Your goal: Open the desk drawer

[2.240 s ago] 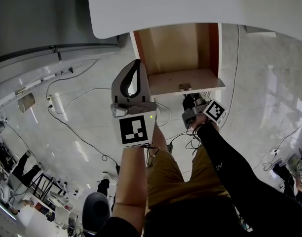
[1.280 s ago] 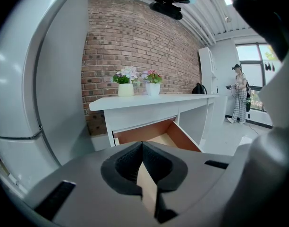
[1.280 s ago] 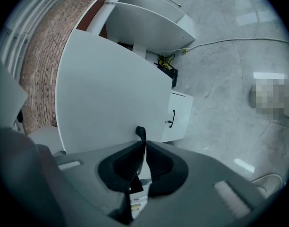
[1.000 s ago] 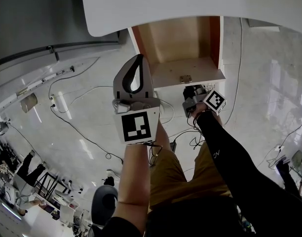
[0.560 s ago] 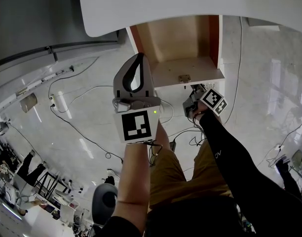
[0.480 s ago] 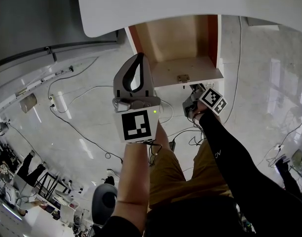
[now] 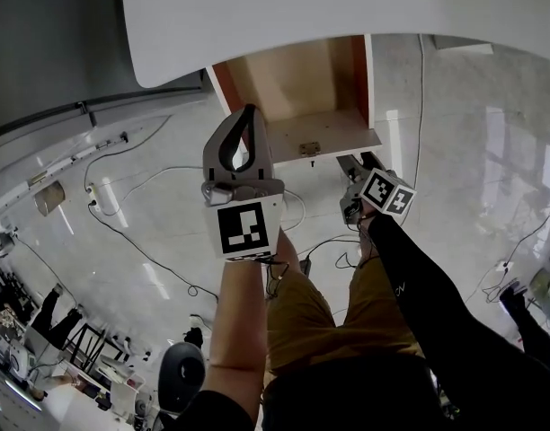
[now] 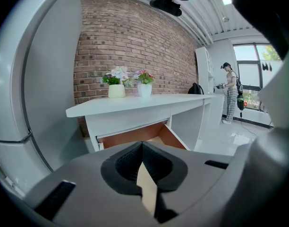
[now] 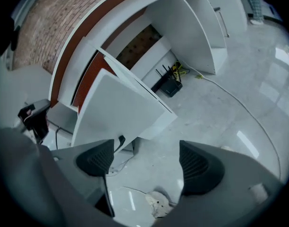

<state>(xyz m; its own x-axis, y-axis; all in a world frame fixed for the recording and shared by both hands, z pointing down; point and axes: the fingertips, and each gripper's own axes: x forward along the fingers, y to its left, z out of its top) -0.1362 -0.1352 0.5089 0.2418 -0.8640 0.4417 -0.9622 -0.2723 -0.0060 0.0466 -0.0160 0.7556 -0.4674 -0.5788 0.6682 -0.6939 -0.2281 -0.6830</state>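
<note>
The desk drawer [image 7: 288, 83] stands pulled out from under the white desk top [image 7: 284, 12], showing its wooden inside. Its white front panel [image 7: 324, 136] carries a small handle [image 7: 308, 149]. My right gripper [image 7: 360, 176] hangs just below and right of that handle, apart from it. Its jaws have just been opening and stand wide with nothing between them. In the right gripper view the right gripper [image 9: 147, 162] faces the drawer's white front [image 9: 121, 108] over bare floor. My left gripper [image 7: 248, 119] is held up left of the drawer, shut and empty, and the left gripper [image 8: 142, 146] looks at the open drawer [image 8: 135, 134].
Two flower pots [image 8: 117, 90] stand on the desk before a brick wall. A black box with antennas [image 9: 170, 85] sits under the desk, and cables [image 7: 149, 173] trail over the glossy floor. A person [image 8: 229, 98] stands far right by a window.
The right gripper has opened, rolled and drawn back from the drawer handle. The left gripper has shifted slightly and stays shut. The drawer remains out.
</note>
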